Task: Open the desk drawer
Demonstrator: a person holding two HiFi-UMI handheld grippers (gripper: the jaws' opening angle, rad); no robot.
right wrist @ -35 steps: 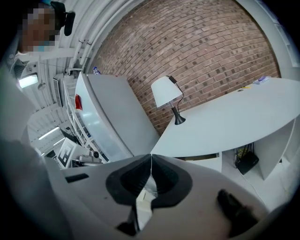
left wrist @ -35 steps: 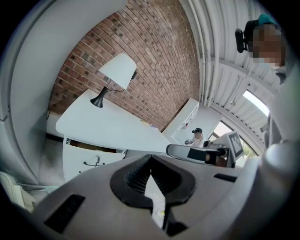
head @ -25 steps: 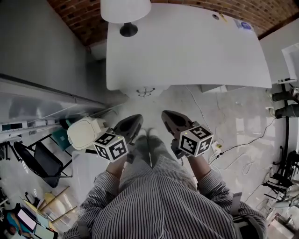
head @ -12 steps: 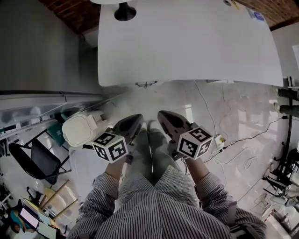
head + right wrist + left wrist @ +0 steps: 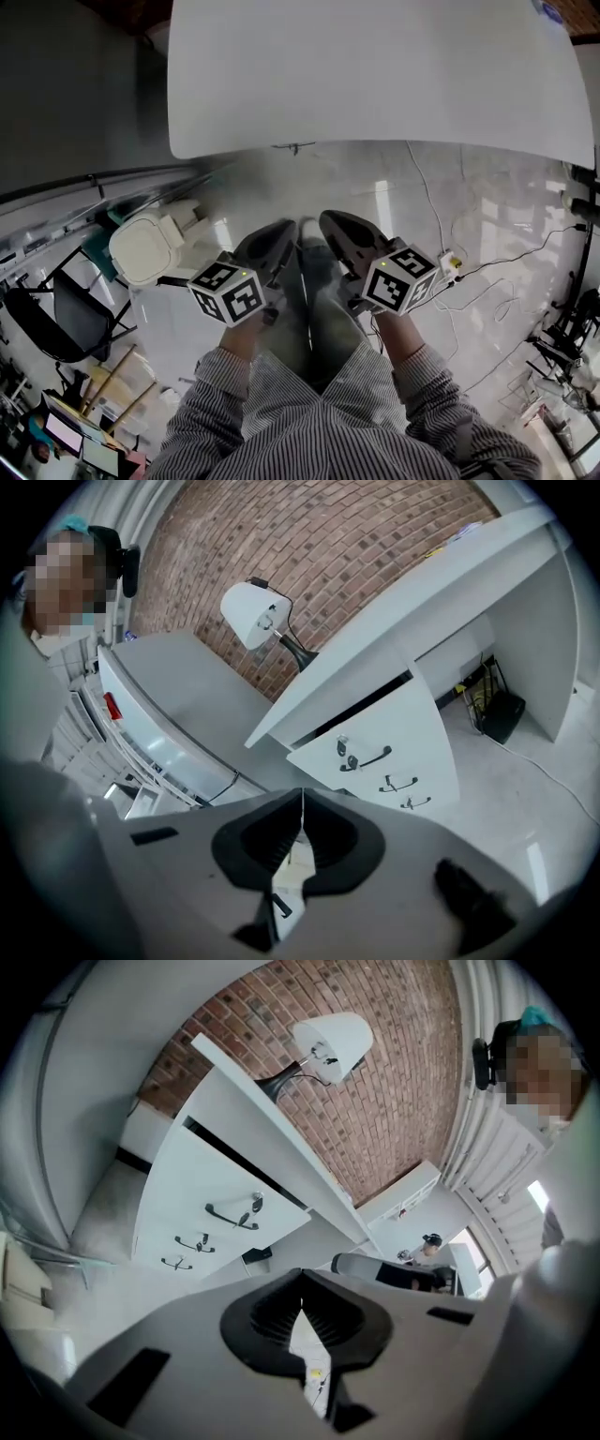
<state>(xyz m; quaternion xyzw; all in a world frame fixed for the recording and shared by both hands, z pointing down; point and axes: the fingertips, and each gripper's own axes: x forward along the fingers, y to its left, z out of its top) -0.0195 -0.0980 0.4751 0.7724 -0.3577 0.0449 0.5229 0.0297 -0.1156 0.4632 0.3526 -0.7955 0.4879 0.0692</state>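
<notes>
A white desk (image 5: 375, 66) fills the top of the head view, and one drawer handle (image 5: 293, 147) peeks out under its front edge. Its drawer unit (image 5: 187, 1194) has three dark handles; the top handle (image 5: 232, 1215) has a key beside it, and the top drawer (image 5: 375, 738) is closed. My left gripper (image 5: 286, 230) and right gripper (image 5: 330, 223) hang side by side over the floor, well short of the drawers. Both are shut with nothing between their jaws, as seen at the left gripper (image 5: 301, 1285) and right gripper (image 5: 302, 801).
A white lamp (image 5: 255, 614) stands on the desk by a brick wall. A white lidded bin (image 5: 145, 248) and a black chair (image 5: 66, 323) sit to the left. Cables and a power strip (image 5: 451, 263) lie on the floor at right. A black box (image 5: 506, 714) sits under the desk.
Both grippers have sunk lower, still shut and side by side. The desk top has grown larger in the head view, and the lamp has slid out of its top edge.
</notes>
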